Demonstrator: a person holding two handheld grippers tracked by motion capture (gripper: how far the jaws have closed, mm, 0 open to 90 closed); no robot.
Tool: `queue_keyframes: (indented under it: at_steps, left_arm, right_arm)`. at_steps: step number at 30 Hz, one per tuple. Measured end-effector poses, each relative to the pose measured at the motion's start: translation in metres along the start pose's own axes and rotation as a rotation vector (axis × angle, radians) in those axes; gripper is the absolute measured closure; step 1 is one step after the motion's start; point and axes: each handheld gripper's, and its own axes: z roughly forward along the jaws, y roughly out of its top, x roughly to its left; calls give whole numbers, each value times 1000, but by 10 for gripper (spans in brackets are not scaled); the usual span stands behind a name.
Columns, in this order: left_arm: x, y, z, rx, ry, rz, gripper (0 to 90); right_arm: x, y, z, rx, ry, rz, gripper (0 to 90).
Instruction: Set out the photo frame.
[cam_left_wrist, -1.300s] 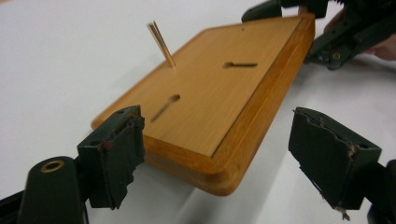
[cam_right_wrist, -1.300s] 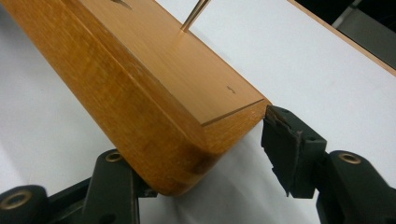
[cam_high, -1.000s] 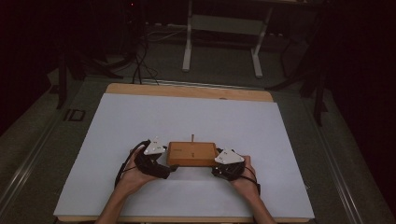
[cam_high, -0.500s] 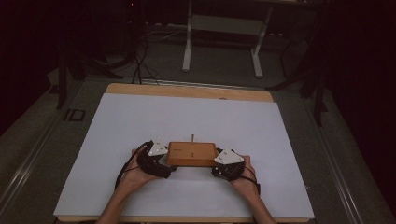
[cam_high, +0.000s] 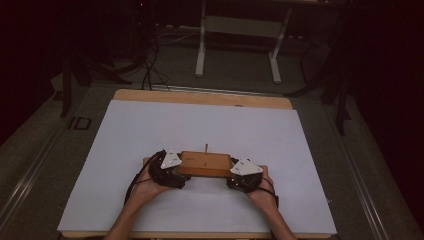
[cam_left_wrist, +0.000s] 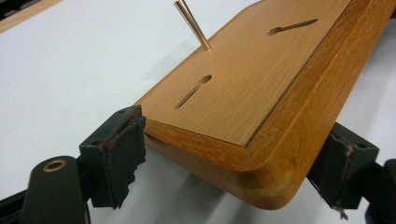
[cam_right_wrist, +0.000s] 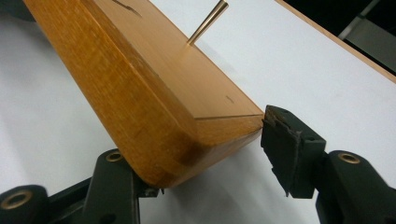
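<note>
Flat rectangular wooden block with upright brass pin lies near white tabletop's front edge. Left hand-held gripper and right hand-held gripper each straddle one end, jaws wide.

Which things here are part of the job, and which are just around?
In the job:
- wooden board with a metal pin
- left hand-held gripper at one end
- right hand-held gripper at the other end

Just around:
- white table sheet
- cables and a stand's legs behind the table
</note>
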Motion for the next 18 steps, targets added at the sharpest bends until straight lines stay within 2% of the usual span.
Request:
queue_keyframes:
  at_steps: [6,12,18]
  left_arm:
    - [3,2,0,-18,5,-3,217]
    - [6,2,1,-38,12,-17,242]
    - [9,5,2,-49,29,-9,282]
  right_arm:
    - [-6,2,1,-18,31,21,426]
    - [-10,6,4,-35,52,15,405]
    - [-14,10,7,-51,77,25,431]
